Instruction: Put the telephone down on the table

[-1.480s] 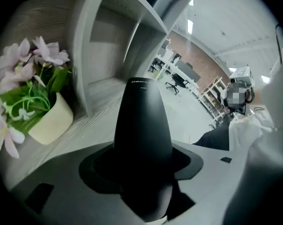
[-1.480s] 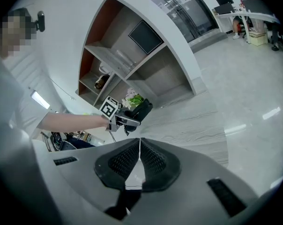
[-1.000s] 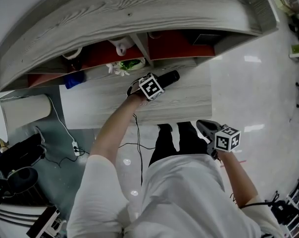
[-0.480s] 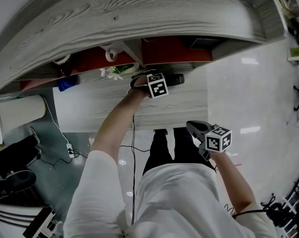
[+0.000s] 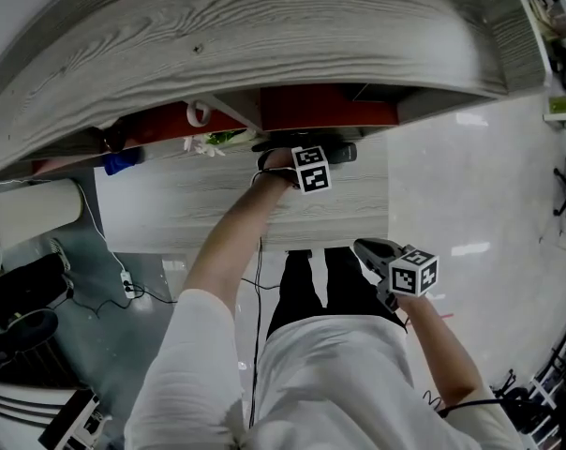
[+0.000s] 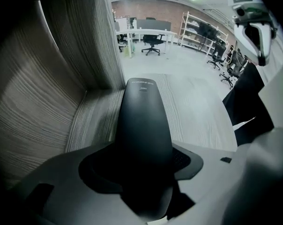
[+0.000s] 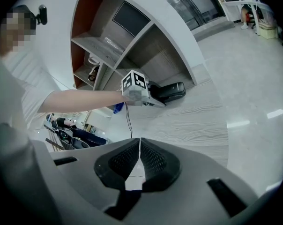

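A black telephone handset [image 6: 142, 125] sits between the jaws of my left gripper [image 6: 144, 165], which is shut on it. Seen from the head view, the telephone [image 5: 344, 152] lies almost level above the far part of the grey wood table [image 5: 189, 204], just below the shelf's edge, with the left gripper [image 5: 306, 155] over it. Whether the handset touches the table I cannot tell. My right gripper [image 7: 139, 161] is shut and empty, held low beside the person's body [image 5: 372, 249], off the table's near edge. The right gripper view shows the telephone [image 7: 172, 91] past the left gripper's marker cube [image 7: 133, 86].
A curved grey wood arch [image 5: 264, 36] overhangs shelves with red backs. On the shelf stand a white cup [image 5: 199, 113], a blue object [image 5: 122, 160] and a green and white item [image 5: 208, 142]. A cable [image 5: 258, 279] hangs off the table toward a power strip [image 5: 126, 279] on the floor.
The left gripper has carried the telephone to the right and farther back under the shelf's edge, rolling so the handset lies more level. The right gripper has sunk a little.
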### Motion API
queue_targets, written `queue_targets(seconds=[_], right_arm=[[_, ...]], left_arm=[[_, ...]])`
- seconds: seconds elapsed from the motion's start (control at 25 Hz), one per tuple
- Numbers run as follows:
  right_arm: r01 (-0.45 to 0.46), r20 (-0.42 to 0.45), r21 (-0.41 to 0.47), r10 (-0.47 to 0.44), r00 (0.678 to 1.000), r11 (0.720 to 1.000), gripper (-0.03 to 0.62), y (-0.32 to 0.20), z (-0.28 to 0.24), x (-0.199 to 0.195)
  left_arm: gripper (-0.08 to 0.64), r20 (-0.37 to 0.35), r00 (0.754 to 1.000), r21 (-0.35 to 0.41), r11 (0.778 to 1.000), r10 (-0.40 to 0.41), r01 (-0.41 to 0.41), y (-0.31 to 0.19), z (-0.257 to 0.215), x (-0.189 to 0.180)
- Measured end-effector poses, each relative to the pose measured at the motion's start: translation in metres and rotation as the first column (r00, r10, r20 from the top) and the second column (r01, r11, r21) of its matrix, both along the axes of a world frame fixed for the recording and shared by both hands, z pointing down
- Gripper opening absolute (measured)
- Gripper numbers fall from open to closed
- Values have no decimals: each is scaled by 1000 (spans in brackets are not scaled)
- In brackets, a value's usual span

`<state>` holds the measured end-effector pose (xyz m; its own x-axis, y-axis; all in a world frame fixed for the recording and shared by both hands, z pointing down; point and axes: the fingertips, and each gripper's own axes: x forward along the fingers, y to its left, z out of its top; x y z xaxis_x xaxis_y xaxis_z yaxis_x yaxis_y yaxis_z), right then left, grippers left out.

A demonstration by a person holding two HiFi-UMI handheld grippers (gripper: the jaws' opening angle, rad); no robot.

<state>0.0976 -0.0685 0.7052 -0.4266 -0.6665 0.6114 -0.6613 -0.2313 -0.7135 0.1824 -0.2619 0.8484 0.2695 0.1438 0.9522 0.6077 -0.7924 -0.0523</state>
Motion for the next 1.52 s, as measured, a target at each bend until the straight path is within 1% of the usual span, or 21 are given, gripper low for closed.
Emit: queue_targets(seconds=[0.12,0.32,0.48,0.56,0.64,0.72,0.8,0.92,1.04,1.2,1.28,1.36,1.44,1.52], right_arm=[[10,8,-5,-10,1000,1000,20,2,2,-2],[11,11,-13,-11,1000,1000,20,7,3,4],[5,15,-21,-5,1000,1000,20,12,8,9],[8,16,-22,-8,1000,1000,20,12,9,10],[17,17,-19,-16,1000,1000,20,10,8,9],[23,19,-15,-23,1000,1000,20,8,7,8],[28,22,-14,-28,999,1000,20,7,8,5],[41,23,-17,-41,999,999,20,8,10,3],[50,24,-15,-50,998,999,20,7,10,2],[53,20,-11,-53,998,999,20,8,7,-1],[59,14,-4,-59,998,998,20,5,5,-3],[61,8,3,-61,998,998,20,3,3,-6],[57,-2,13,-57,998,998,20,1,-1,-5],[47,-20,28,-46,999,999,20,0,-7,-5]], left_arm=[[291,2,1000,-11,1000,4,-3,0,2,8],[292,23,998,-13,999,51,-51,2,9,12],[293,58,997,-38,998,43,-40,2,12,11],[293,64,997,-35,999,42,-40,2,12,12],[295,57,997,-17,999,43,-42,1,11,13],[319,43,998,1,999,38,-38,-2,10,13],[351,36,999,5,999,38,-38,-1,10,11],[368,15,999,1,999,40,-40,1,6,9],[380,-35,999,9,999,41,-41,4,-2,9],[383,-160,986,72,997,38,-27,4,-25,15],[383,-227,973,112,994,35,-9,-1,-41,17],[383,-290,957,127,992,14,24,-3,-59,14],[383,-347,937,112,991,-26,68,-1,-81,5],[382,-390,917,74,991,-78,116,3,-106,-9]])
